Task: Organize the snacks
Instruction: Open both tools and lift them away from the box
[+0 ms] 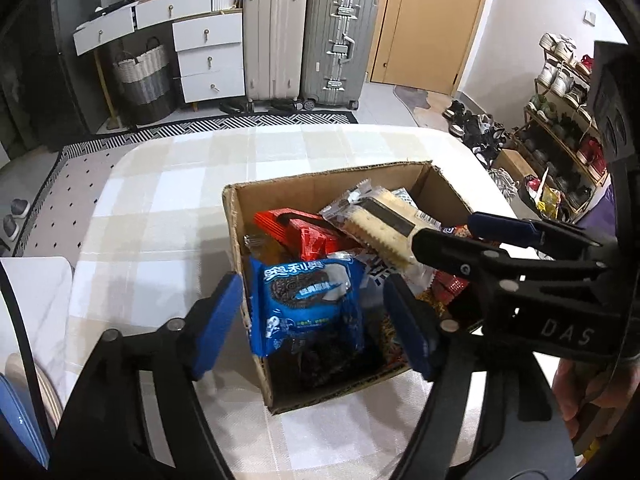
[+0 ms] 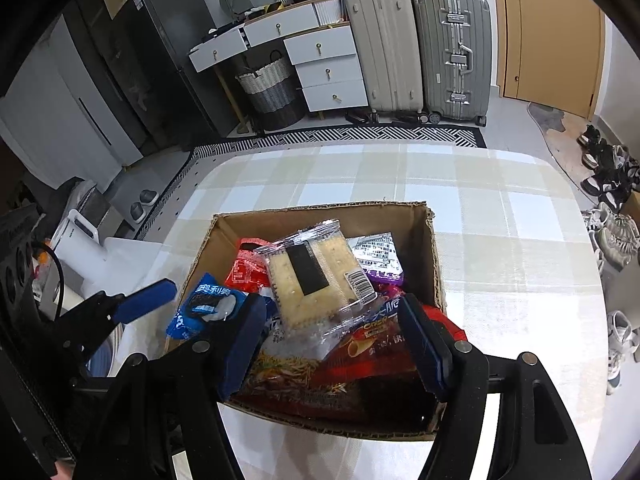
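Left wrist view, box: the cardboard box [image 1: 234, 216] sits on the checked table [image 1: 160, 200], packed with snacks.
Left wrist view, left gripper: the left gripper [image 1: 312, 320] is spread wide, holding nothing, its blue pads either side of the blue Oreo pack [image 1: 308, 300] standing against the box's left wall.
Left wrist view, right gripper: the right gripper [image 1: 448, 226] reaches in from the right, its tips at the cracker pack [image 1: 380, 224]; whether it pinches the wrapper I cannot tell here.

Right wrist view, right gripper: wide open around the near end of the cracker pack [image 2: 316, 276], no grip visible.
Right wrist view, contents: the cracker pack lies topmost, over red packs [image 2: 248, 268] and a noodle bag [image 2: 296, 368].

Handling: both packs are probably light with slick, crinkly film; the crackers likely brittle, so a gentle hold across the flat body, or by the sealed end.

Only in left view: the Oreo pack's full face, and the right gripper seen from the side.
Only in right view: the cracker pack's barcode, and a purple packet [image 2: 384, 276] to the far right.
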{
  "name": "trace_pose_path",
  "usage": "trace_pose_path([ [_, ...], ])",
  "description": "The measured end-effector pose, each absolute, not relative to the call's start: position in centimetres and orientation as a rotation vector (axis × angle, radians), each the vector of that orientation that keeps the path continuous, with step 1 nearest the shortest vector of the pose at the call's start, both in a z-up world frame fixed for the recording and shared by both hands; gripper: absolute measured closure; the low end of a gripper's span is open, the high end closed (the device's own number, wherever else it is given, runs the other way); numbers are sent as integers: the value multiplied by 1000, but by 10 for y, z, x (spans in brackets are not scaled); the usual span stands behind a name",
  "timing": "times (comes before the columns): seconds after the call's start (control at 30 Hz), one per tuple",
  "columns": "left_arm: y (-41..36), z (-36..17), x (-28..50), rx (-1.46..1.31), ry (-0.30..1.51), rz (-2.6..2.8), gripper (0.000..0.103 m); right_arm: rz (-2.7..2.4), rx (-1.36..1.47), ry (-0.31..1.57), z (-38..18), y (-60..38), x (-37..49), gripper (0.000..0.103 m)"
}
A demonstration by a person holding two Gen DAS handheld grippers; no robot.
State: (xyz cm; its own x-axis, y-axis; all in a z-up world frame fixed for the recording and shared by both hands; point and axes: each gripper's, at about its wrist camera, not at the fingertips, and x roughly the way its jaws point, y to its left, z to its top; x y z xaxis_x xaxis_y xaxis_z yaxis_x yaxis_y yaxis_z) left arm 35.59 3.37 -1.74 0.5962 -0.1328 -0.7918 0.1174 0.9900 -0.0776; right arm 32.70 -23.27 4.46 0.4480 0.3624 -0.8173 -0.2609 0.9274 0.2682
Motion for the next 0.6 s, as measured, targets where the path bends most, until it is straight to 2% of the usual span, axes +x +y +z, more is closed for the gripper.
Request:
trace_pose_path([
  [0.6,39,-7,347,-40,922,-118,28,382,129,1032,55,-246,317,33],
])
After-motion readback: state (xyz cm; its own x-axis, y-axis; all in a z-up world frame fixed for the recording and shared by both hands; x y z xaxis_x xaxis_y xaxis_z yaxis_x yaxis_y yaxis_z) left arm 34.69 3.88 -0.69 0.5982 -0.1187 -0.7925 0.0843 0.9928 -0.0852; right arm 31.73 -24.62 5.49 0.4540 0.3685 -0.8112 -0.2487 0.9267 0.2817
